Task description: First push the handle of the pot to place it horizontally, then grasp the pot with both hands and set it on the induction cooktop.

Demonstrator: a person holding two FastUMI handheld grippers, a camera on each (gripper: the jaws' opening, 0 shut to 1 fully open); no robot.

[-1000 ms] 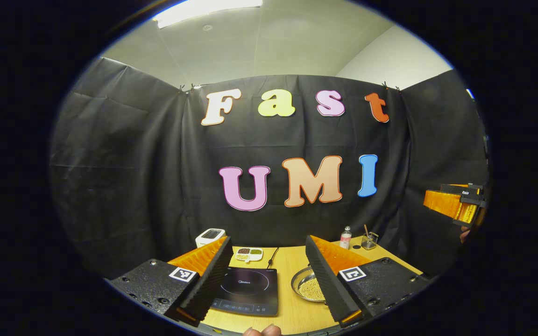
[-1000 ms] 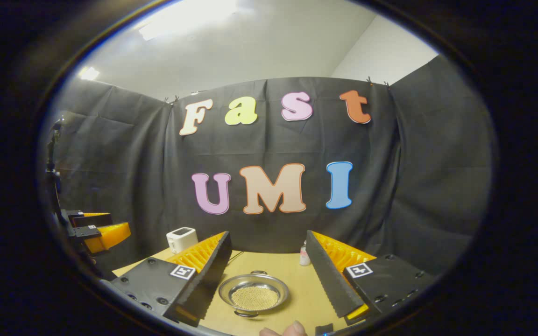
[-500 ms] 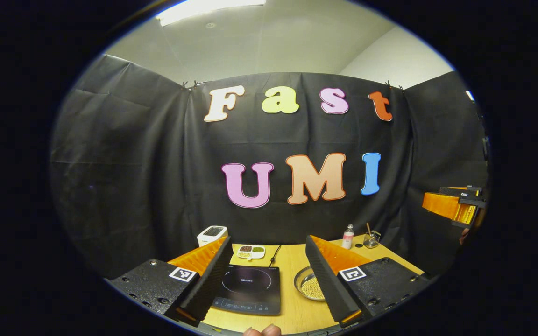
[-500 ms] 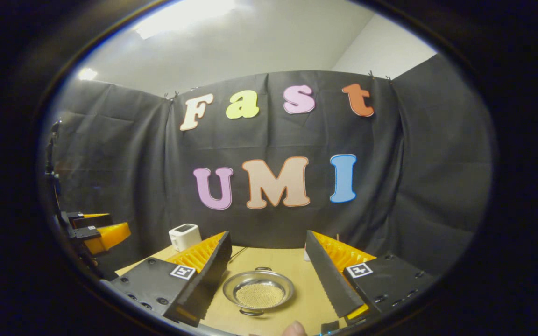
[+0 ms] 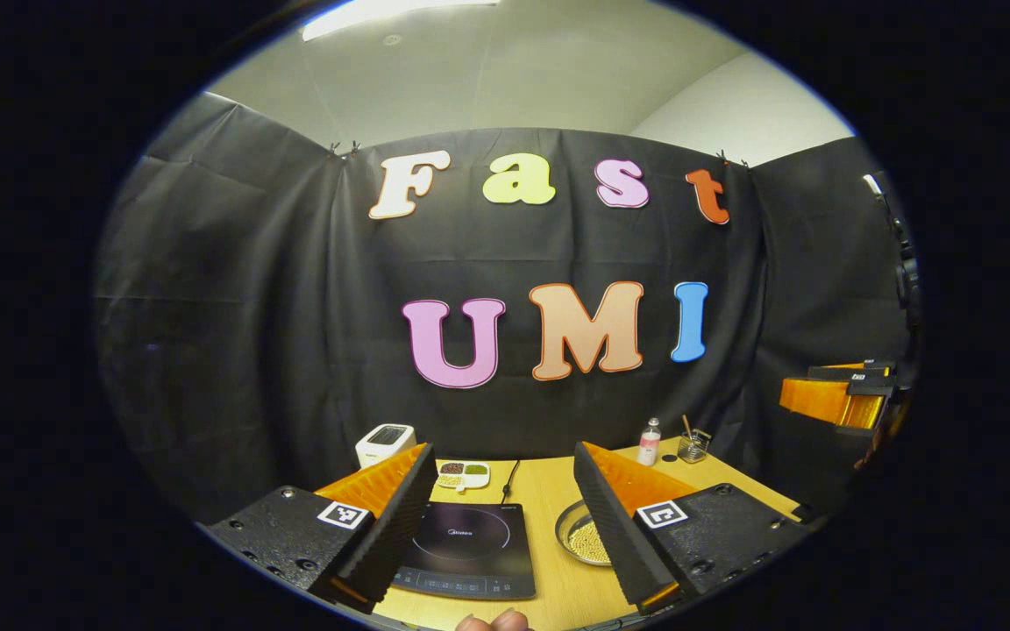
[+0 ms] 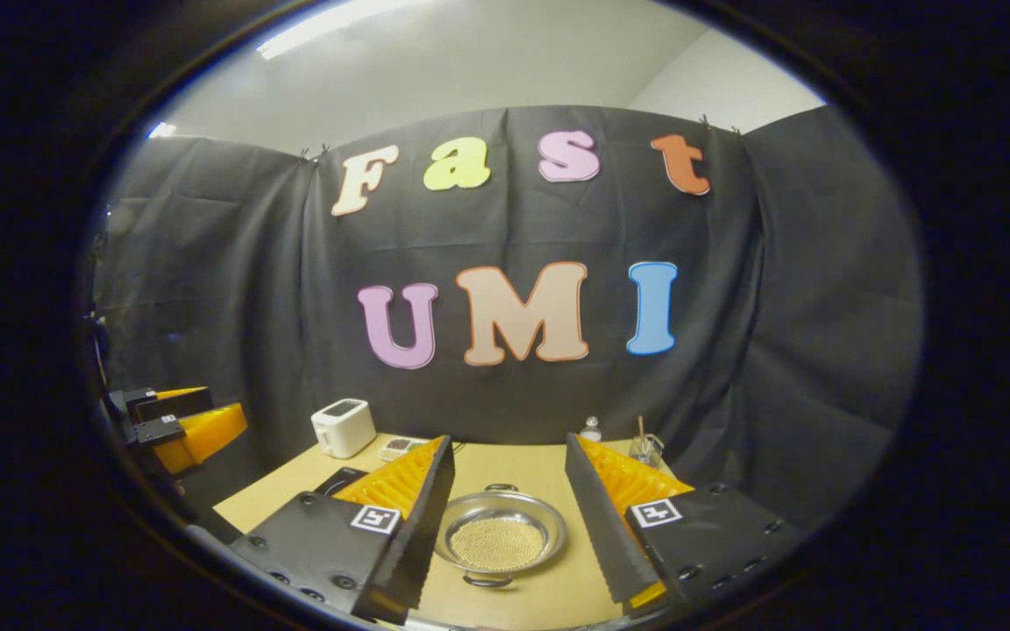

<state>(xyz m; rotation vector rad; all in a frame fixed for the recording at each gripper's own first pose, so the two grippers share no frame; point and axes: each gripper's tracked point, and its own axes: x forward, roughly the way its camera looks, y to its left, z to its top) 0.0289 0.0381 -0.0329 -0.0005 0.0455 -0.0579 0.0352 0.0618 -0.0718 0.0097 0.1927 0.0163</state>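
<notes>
Left gripper and right gripper both spread wide, empty, above the wooden surface; shallow steel pot partly hidden.

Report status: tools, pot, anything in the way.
Both tools open, left tool and right tool above the table. Pot untouched, beside cooktop. Path looks clear.

The left gripper's finger is covering part of the pot; the right gripper's finger is hiding most of the cooktop.
</notes>
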